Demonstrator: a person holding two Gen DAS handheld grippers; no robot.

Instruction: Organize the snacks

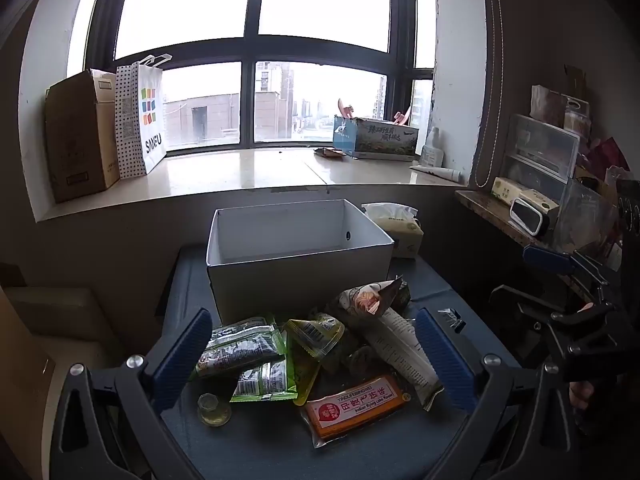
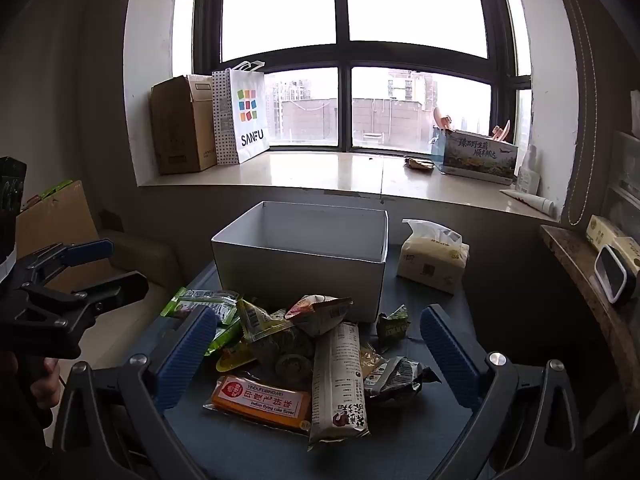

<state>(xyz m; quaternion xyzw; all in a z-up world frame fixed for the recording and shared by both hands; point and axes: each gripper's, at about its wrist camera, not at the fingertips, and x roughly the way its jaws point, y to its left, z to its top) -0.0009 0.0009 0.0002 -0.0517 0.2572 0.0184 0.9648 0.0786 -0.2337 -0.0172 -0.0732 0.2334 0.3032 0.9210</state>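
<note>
Both claws, left claw (image 1: pixel 314 354) and right claw (image 2: pixel 316 354), hang spread apart and hold nothing above the snack packets (image 2: pixel 304 360) heaped on the worktop (image 2: pixel 400 440). Behind them, the white box (image 2: pixel 300 276) looks empty, so sorting seems not yet begun.

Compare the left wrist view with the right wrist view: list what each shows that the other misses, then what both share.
Only the left wrist view shows the small glass jar on the dark table and the clear drawer unit at the right.

Only the right wrist view shows the dark crumpled packet right of the pile and the cardboard sheet at the left.

Both show the white box, the orange flying-cake packet, the long white packet, the tissue pack, the SANFU bag, and both grippers' jaws open over the pile.
</note>
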